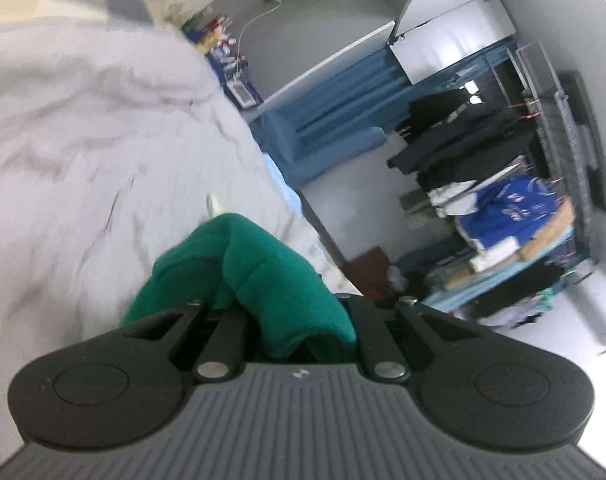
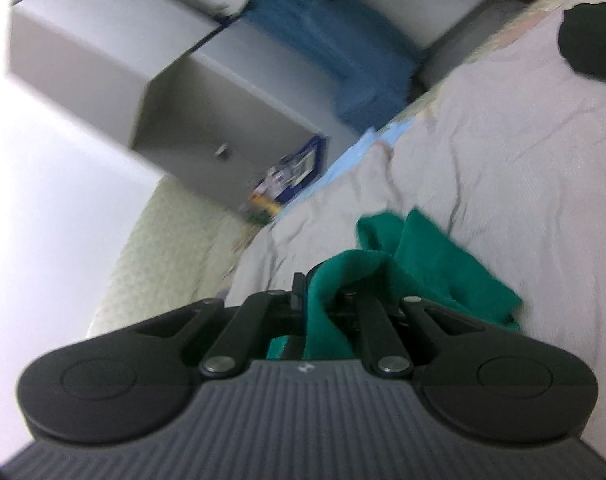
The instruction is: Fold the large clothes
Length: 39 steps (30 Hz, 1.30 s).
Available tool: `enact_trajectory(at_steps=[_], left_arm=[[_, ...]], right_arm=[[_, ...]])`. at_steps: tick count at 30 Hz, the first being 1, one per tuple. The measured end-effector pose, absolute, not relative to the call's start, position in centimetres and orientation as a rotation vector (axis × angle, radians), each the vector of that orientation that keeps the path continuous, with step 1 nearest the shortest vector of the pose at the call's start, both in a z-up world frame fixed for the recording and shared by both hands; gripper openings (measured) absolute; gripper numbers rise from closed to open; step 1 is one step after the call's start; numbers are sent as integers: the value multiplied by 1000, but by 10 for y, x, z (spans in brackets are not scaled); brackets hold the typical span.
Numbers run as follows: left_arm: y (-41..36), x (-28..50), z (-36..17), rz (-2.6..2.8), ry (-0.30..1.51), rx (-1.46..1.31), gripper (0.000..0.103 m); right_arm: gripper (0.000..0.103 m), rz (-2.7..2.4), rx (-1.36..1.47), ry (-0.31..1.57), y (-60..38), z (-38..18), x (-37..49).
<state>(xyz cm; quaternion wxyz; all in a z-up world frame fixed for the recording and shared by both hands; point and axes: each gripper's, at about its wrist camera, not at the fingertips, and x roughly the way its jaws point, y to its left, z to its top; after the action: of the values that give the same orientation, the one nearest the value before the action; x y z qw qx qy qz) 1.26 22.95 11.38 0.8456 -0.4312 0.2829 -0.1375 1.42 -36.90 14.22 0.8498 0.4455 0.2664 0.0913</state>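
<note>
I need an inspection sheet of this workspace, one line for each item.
Surface: bed cover, pale grey, wrinkled.
Job's things: green garment, bunched, gripped at two places.
Clutter: dark object on the bed, unclear what.
Grippers: left gripper and right gripper both shut on the garment.
Cables: white cable hanging on the wall.
Surroundings: clothes rack, blue curtain, grey cabinet.

Open bedsheet (image 2: 503,152) beyond green garment (image 2: 443,268)
</note>
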Motion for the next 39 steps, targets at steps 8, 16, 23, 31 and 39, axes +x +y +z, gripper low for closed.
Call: enact_trajectory(at_steps=[8, 16, 23, 31, 39], left_arm=[[216, 181, 97, -181, 632, -884, 9], [202, 328, 27, -166, 672, -793, 9], [196, 411, -42, -159, 760, -716, 10], [191, 431, -77, -166, 844, -685, 10], [190, 374, -50, -265, 796, -655, 68]], right_arm=[[8, 72, 961, 612, -361, 115, 160], [8, 60, 983, 689, -377, 36, 274], [9, 43, 1027, 791, -389, -29, 336], [9, 27, 972, 868, -386, -42, 353], [70, 22, 789, 851, -370, -9, 325]])
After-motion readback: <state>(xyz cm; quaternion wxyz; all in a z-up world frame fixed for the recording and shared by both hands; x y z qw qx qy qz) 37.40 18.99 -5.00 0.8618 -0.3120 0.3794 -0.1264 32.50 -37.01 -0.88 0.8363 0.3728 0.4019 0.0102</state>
